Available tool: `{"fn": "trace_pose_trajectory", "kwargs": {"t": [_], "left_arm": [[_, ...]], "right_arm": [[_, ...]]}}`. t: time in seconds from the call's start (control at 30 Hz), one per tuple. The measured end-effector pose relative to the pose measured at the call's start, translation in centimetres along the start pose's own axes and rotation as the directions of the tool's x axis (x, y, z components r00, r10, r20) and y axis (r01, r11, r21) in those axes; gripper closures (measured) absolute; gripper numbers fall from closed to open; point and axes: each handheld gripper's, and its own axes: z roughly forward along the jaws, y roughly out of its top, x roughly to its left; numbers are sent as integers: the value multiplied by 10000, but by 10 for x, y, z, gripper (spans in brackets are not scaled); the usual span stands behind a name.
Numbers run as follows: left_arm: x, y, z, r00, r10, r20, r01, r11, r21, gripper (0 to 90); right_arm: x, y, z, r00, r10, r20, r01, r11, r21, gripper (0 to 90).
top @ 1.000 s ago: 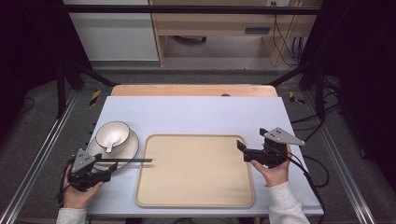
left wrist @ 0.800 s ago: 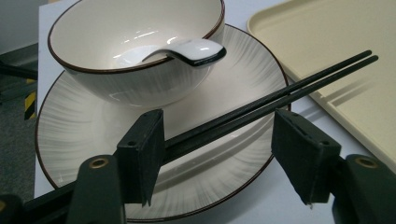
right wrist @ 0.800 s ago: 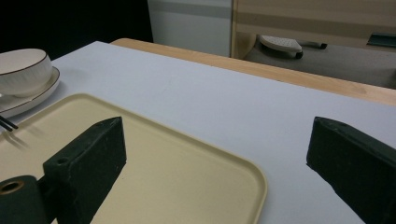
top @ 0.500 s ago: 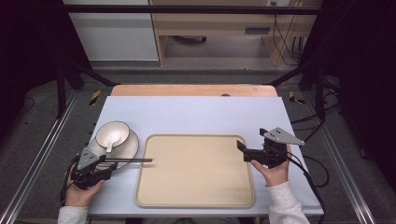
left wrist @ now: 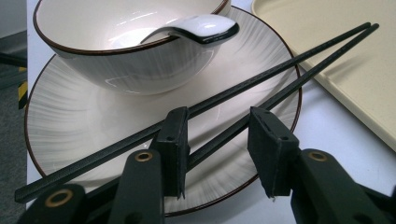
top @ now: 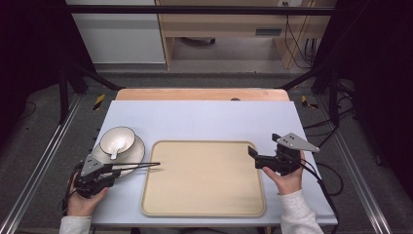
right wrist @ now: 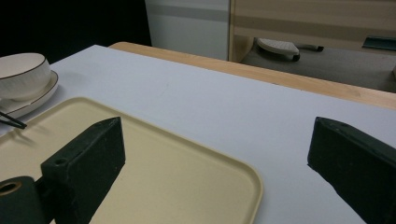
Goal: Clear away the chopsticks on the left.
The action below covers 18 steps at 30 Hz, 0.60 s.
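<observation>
Your left tongs (top: 113, 171) sit at the near left of the surface (top: 204, 122), and in the left gripper view they (left wrist: 222, 144) have their jaws set a little apart with one of the two black chopsticks (left wrist: 261, 77) running through the gap. I can't tell if that jaw is actually touching it, and the other stick passes just outside the left jaw. Both sticks lie across the near rim of the plate (left wrist: 70, 135), with their tips reaching over onto the left edge of the beige tray (top: 204, 180). On the plate is a cream bowl (top: 118, 140) with a white spoon (left wrist: 196, 28) leaning in it, handle hanging over the rim. Your right tongs (top: 254, 157) are over the right edge of the tray, pointing left, and in the right gripper view they (right wrist: 215, 158) are spread wide with nothing between the jaws, just tray corner and bare surface below. From that side the bowl and plate show up far left.
</observation>
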Motion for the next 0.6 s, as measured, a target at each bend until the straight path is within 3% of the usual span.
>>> {"fn": "trace_pose_trajectory", "kwargs": {"t": [0.6], "left_arm": [[-2, 2, -1, 9997, -29, 236, 26, 9999, 142, 738]], "right_arm": [[0, 0, 0, 10000, -50, 52, 50, 10000, 84, 34]]}}
